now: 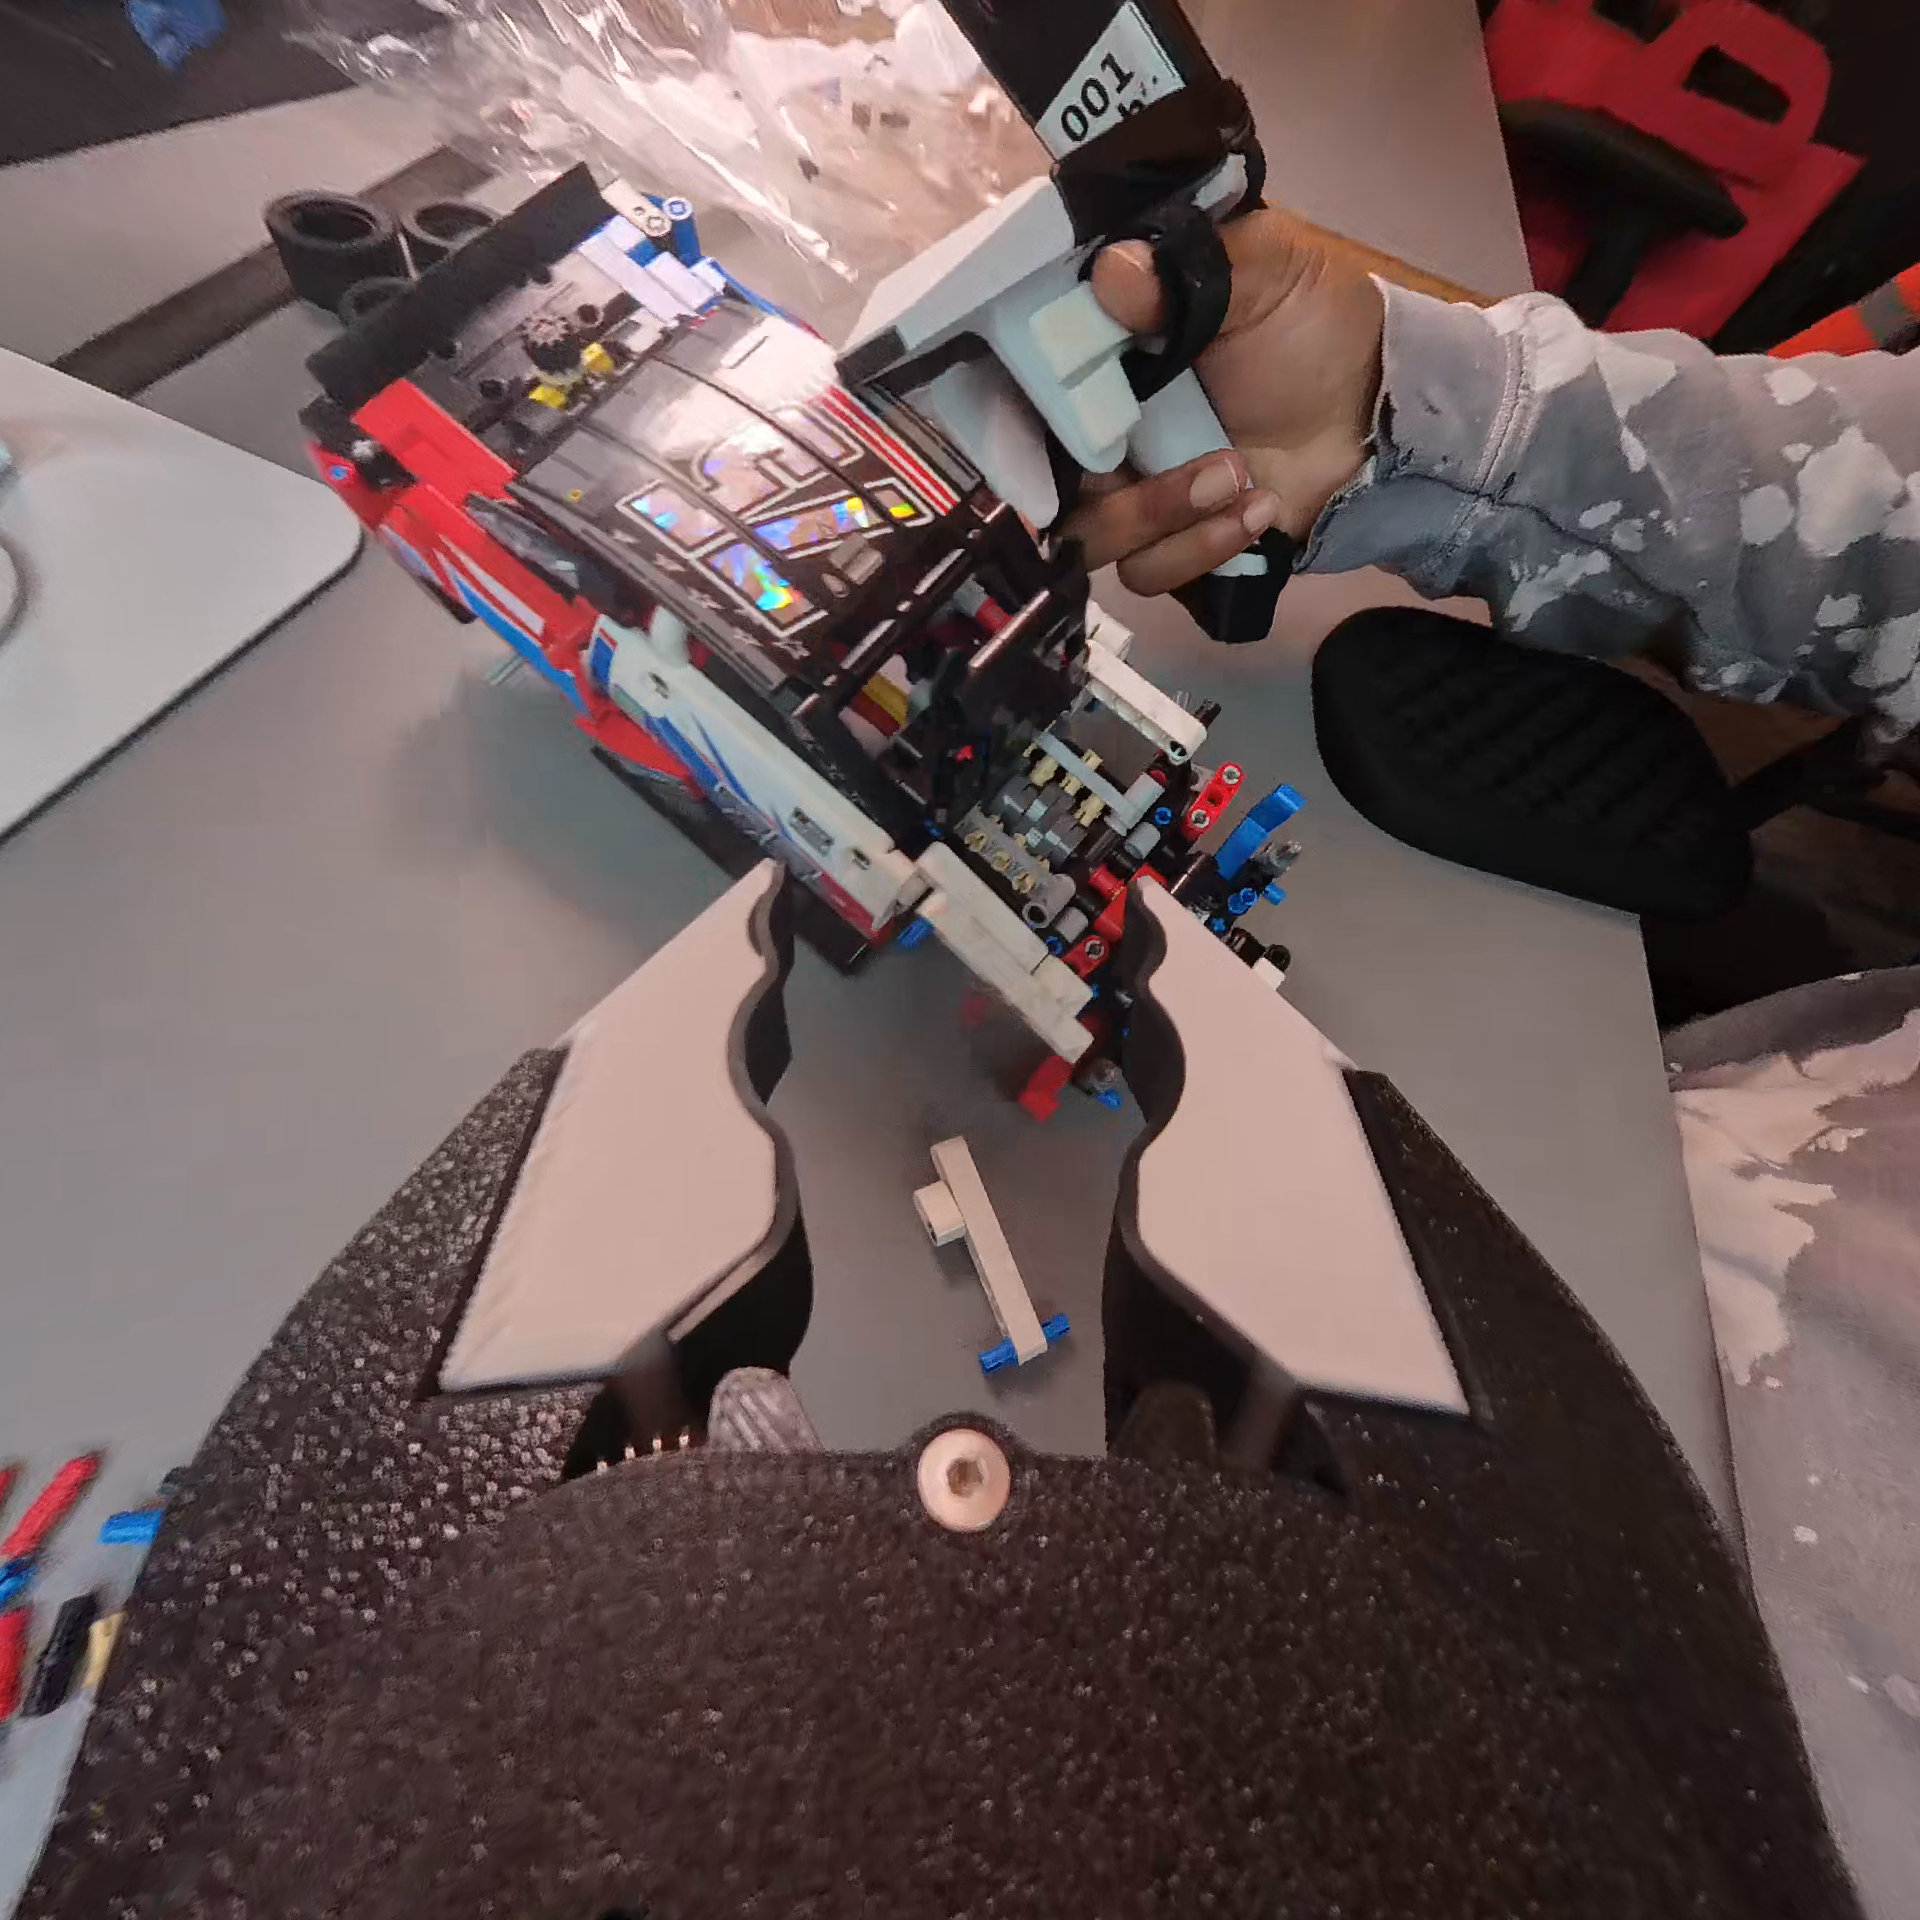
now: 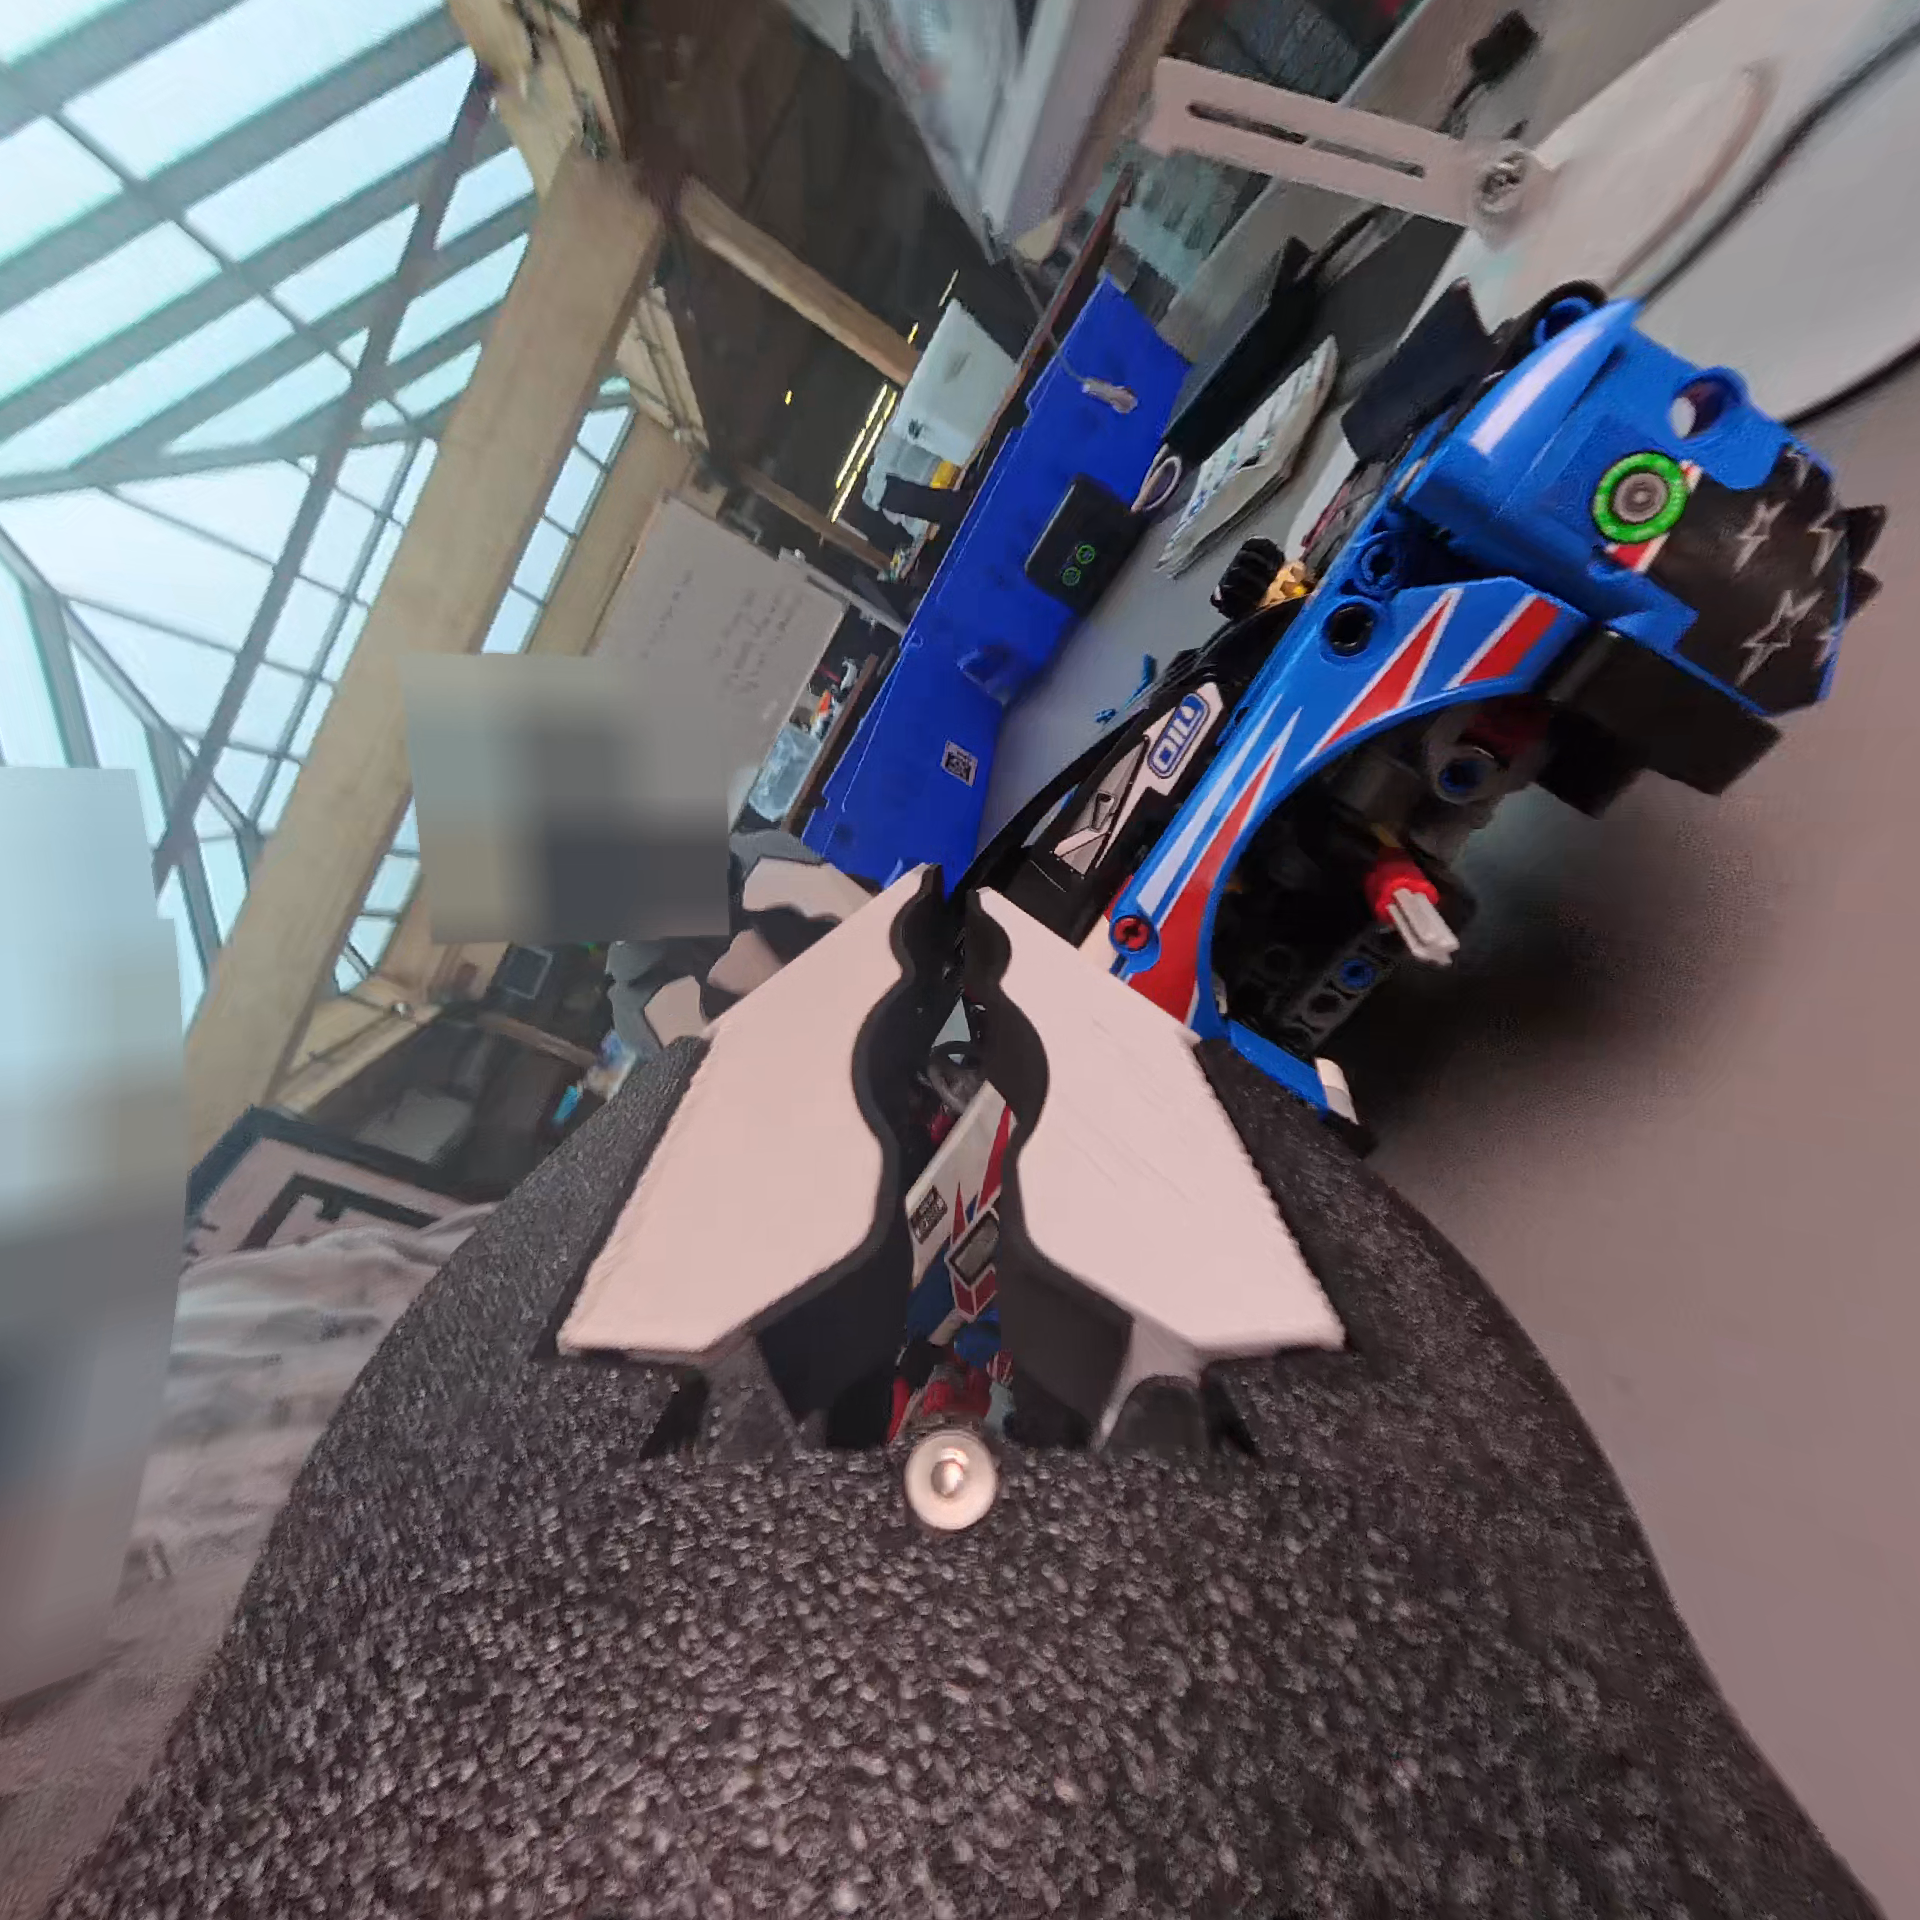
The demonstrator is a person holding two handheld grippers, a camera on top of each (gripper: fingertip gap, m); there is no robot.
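A toy brick car (image 1: 727, 540) with a black roof and red, white and blue sides lies on the grey table (image 1: 312, 935). My left gripper (image 1: 956, 904) is open, its fingertips on either side of the car's near end, where the white side beam and exposed engine bricks sit. A loose white beam with blue pins (image 1: 987, 1247) lies on the table between the left fingers. My right gripper (image 1: 1023, 499), held by a hand, is at the car's roof edge. In the right wrist view it (image 2: 951, 899) is shut on a thin black part of the car (image 2: 1455, 623).
Black tyres (image 1: 343, 234) and a clear plastic bag (image 1: 727, 114) lie behind the car. A white board (image 1: 156, 540) is at the left, with loose bricks (image 1: 52, 1558) at the lower left. A black chair seat (image 1: 1507, 758) is beyond the table's right edge. Blue bins (image 2: 966, 623) stand farther back. Tip to tip, the grippers are about 12 centimeters apart.
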